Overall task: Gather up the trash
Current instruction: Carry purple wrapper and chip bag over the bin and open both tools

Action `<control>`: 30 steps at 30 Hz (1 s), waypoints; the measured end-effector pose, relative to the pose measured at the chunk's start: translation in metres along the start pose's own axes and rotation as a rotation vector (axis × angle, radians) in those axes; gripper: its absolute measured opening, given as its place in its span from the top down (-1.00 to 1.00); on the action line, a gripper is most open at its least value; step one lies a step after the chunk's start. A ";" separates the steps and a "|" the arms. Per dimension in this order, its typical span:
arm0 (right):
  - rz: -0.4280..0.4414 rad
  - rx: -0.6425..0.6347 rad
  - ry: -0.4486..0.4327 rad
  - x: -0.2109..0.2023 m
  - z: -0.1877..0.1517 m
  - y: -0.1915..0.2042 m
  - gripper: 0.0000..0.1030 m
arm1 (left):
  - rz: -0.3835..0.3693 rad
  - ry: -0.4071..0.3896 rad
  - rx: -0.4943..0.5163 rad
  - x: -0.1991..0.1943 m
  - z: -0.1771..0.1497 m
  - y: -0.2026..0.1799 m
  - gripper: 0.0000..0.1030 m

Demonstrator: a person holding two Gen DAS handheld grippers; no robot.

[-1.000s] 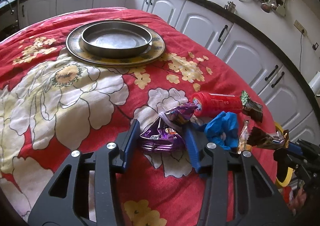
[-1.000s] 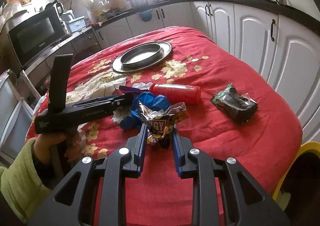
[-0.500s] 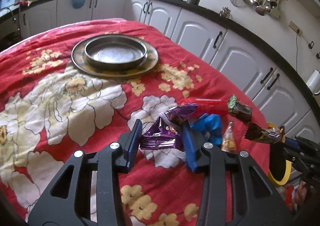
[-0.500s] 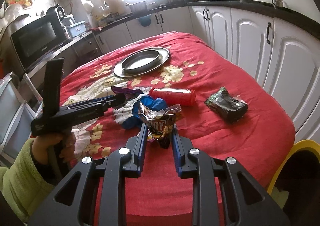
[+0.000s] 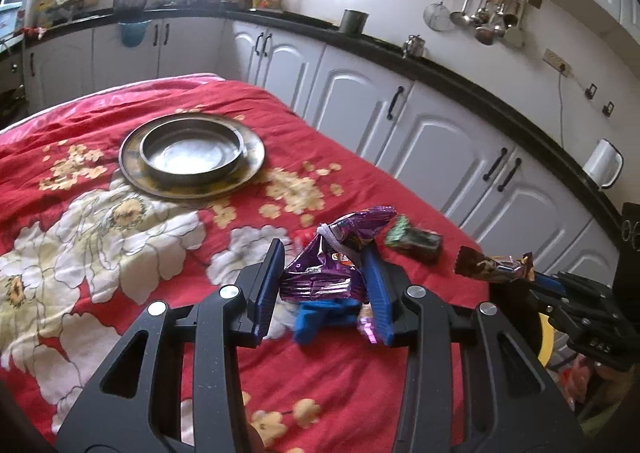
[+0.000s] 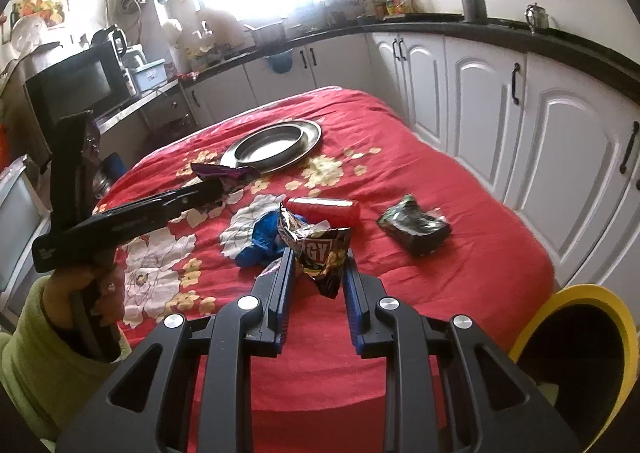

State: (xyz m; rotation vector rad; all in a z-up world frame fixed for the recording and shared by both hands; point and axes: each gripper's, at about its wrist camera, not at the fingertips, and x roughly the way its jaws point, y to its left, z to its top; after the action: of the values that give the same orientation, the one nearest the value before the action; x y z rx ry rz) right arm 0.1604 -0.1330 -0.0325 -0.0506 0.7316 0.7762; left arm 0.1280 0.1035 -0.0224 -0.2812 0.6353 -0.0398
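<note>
My left gripper (image 5: 323,253) is shut on a crumpled purple wrapper (image 5: 328,269), held above the red flowered tablecloth (image 5: 248,109). In the right wrist view the same left gripper (image 6: 216,189) hangs over the table with the purple wrapper (image 6: 224,175) at its tip. My right gripper (image 6: 319,257) is shut on a brown and black snack wrapper (image 6: 320,249), also lifted. On the cloth lie a red tube (image 6: 324,209), a blue crumpled piece (image 6: 260,241) and a dark green wrapper (image 6: 416,227).
A round metal dish on a larger plate (image 6: 312,137) sits toward the far end of the table. A yellow-rimmed bin (image 6: 532,317) stands beside the near right corner. White kitchen cabinets (image 6: 480,93) run along the right side. A hand in a green sleeve (image 6: 24,365) holds the left gripper.
Both grippers have risen and drawn back from the table with their wrappers. The purple wrapper, which lay on the cloth, now hangs clear of it.
</note>
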 end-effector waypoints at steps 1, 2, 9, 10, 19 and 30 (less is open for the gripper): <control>-0.005 0.000 -0.004 -0.003 0.000 -0.001 0.56 | -0.003 -0.002 0.004 0.000 0.000 -0.003 0.38; -0.014 0.001 -0.012 -0.008 -0.001 -0.004 0.56 | -0.007 -0.004 0.011 -0.001 0.000 -0.008 0.38; -0.064 0.033 -0.047 -0.034 -0.005 -0.024 0.57 | -0.046 -0.005 0.059 -0.002 -0.001 -0.035 0.37; -0.075 0.040 -0.052 -0.038 -0.006 -0.029 0.57 | -0.049 -0.004 0.067 -0.002 -0.001 -0.038 0.37; -0.135 0.104 -0.074 -0.063 -0.019 -0.060 0.57 | -0.089 0.001 0.115 0.000 -0.006 -0.067 0.37; -0.184 0.162 -0.108 -0.087 -0.032 -0.088 0.57 | -0.142 0.029 0.174 0.009 -0.019 -0.104 0.37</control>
State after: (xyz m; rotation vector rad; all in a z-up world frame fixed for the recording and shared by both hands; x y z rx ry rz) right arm 0.1574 -0.2603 -0.0224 0.0692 0.6751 0.5377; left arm 0.1297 -0.0024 -0.0137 -0.1574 0.6356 -0.2351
